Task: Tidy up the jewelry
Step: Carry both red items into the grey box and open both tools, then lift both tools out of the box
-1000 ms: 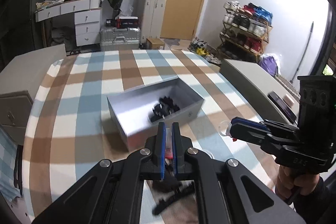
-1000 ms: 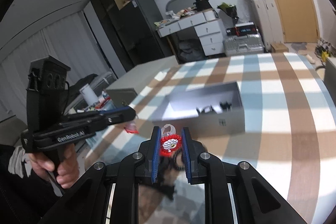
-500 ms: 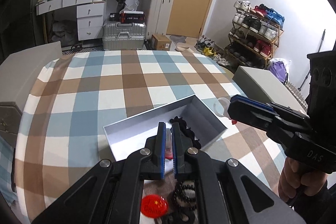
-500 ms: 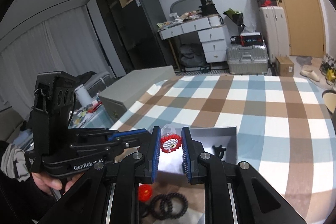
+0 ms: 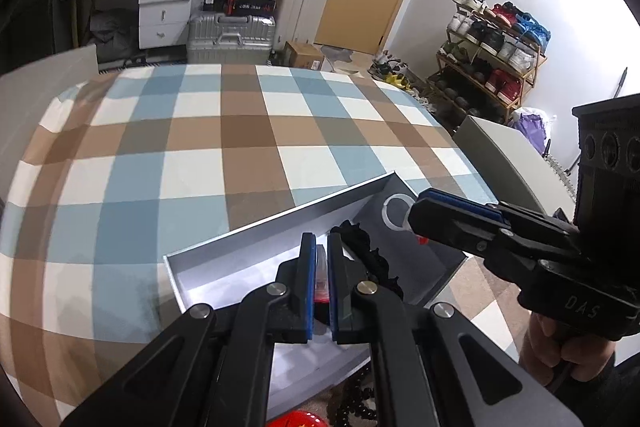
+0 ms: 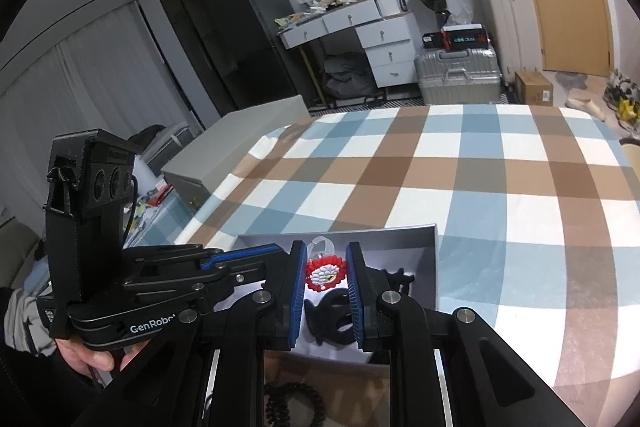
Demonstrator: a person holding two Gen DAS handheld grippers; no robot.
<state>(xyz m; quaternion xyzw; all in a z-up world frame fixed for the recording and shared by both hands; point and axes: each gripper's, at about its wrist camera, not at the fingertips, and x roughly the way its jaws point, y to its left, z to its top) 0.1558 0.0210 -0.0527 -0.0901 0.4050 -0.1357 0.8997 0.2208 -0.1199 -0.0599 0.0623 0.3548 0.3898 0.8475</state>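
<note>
The red-and-white flower ring (image 6: 325, 273) sits pinched between my right gripper (image 6: 326, 283) pads, its clear band poking up, hanging just above the open grey box (image 5: 256, 239) on the checked tablecloth (image 5: 240, 139). My left gripper (image 5: 319, 281) is clamped nearly flat on a thin clear-and-red piece (image 5: 321, 277) (what it is I can't tell). I judge this the drop-off step: next, lower both over bare box floor, clear of the black hair clips (image 6: 332, 319), and open.
</note>
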